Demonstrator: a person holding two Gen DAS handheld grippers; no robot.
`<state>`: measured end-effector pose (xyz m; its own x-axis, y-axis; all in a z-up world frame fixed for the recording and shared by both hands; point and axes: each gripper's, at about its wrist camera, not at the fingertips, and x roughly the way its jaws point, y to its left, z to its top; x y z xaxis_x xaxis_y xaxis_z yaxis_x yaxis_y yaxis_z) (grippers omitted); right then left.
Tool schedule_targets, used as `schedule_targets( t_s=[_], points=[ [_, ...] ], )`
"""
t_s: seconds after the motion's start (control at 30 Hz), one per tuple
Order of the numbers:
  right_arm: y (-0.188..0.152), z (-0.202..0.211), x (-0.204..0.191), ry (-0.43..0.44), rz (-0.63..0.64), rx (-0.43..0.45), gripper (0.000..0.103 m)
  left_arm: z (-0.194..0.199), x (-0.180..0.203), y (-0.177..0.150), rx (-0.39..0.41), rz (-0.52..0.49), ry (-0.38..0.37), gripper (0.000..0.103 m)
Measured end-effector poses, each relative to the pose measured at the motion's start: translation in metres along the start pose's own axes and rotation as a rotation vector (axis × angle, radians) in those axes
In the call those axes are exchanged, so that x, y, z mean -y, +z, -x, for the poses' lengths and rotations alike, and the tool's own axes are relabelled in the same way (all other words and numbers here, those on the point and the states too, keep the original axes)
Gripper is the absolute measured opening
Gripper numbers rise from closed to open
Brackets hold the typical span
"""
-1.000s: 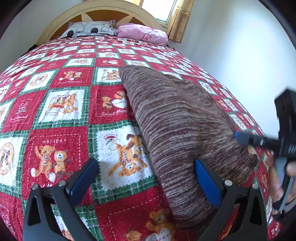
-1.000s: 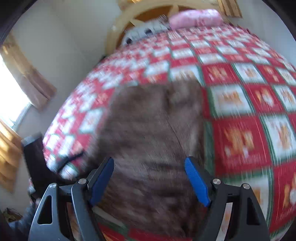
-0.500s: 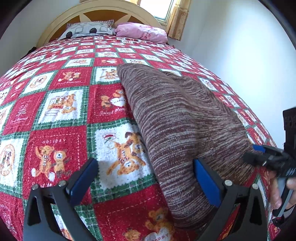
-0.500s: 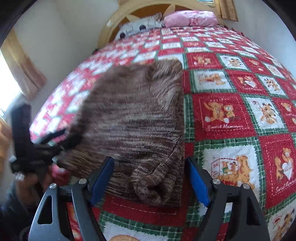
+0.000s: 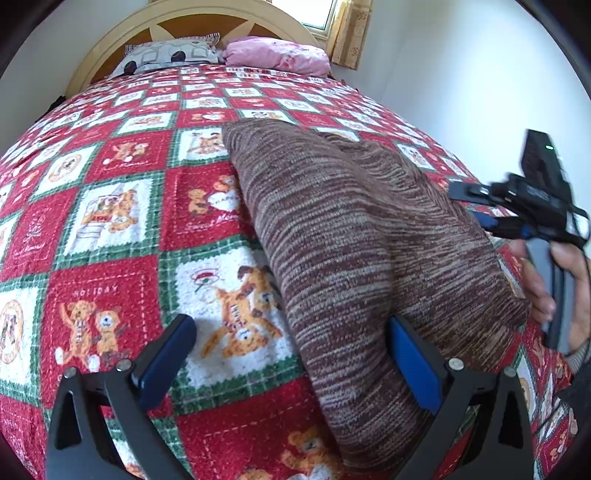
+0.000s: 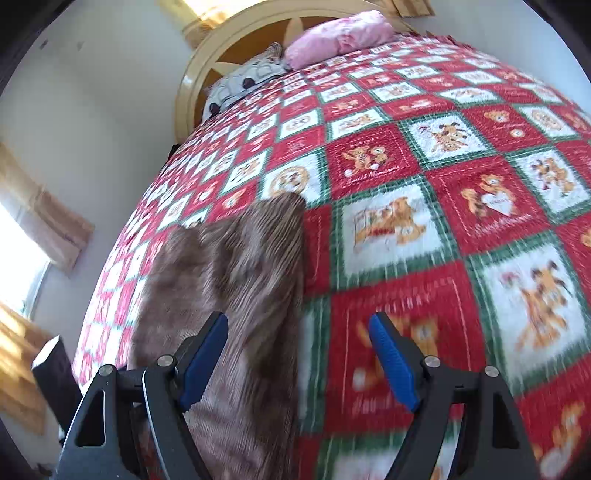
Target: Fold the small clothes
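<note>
A red, white and green teddy-bear quilt (image 5: 110, 229) covers the bed. At its head, a grey patterned pillow (image 5: 170, 55) lies beside a pink pillow (image 5: 277, 55), both against the arched wooden headboard (image 5: 207, 22). Yellow curtain (image 5: 351, 33) hangs by the window.

One brown knit garment (image 5: 354, 236), two pillows (image 5: 173, 55), one teddy-bear quilt (image 5: 110, 221), two grippers (image 5: 291, 365), one headboard (image 5: 110, 48)
</note>
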<state>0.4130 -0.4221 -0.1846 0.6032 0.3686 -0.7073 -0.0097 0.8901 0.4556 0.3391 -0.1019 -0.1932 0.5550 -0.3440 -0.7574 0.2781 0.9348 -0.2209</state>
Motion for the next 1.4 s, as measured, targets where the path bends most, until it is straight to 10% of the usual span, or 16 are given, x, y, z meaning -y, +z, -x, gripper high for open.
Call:
schedule_targets(
  t_s=[0.2, 0.3, 0.5, 0.67, 0.87, 1.4],
  points=[
    [0.016, -0.028, -0.001, 0.009, 0.011, -0.007, 0.078, -0.002, 0.000, 0.002, -0.006, 0.001, -0.013, 0.103],
    [0.020, -0.035, -0.004, 0.040, 0.027, -0.019, 0.054, -0.002, 0.000, 0.004, -0.005, 0.005, -0.029, 0.103],
    [0.020, -0.046, -0.005, 0.068, 0.047, -0.039, 0.051, -0.001, -0.003, 0.009, 0.007, 0.041, -0.123, 0.102],
    [0.023, -0.053, -0.006, 0.079, 0.044, -0.050, 0.049, -0.004, 0.002, 0.010, -0.004, 0.031, -0.203, 0.073],
    [0.022, -0.052, -0.014, 0.121, 0.053, -0.057, 0.020, -0.007, -0.015, 0.010, -0.024, 0.130, -0.339, 0.038],
    [0.005, 0.002, -0.084, 0.205, 0.098, 0.036, 0.016, 0.082, -0.036, -0.001, 0.080, 0.120, -0.331, 0.031]
  ],
)
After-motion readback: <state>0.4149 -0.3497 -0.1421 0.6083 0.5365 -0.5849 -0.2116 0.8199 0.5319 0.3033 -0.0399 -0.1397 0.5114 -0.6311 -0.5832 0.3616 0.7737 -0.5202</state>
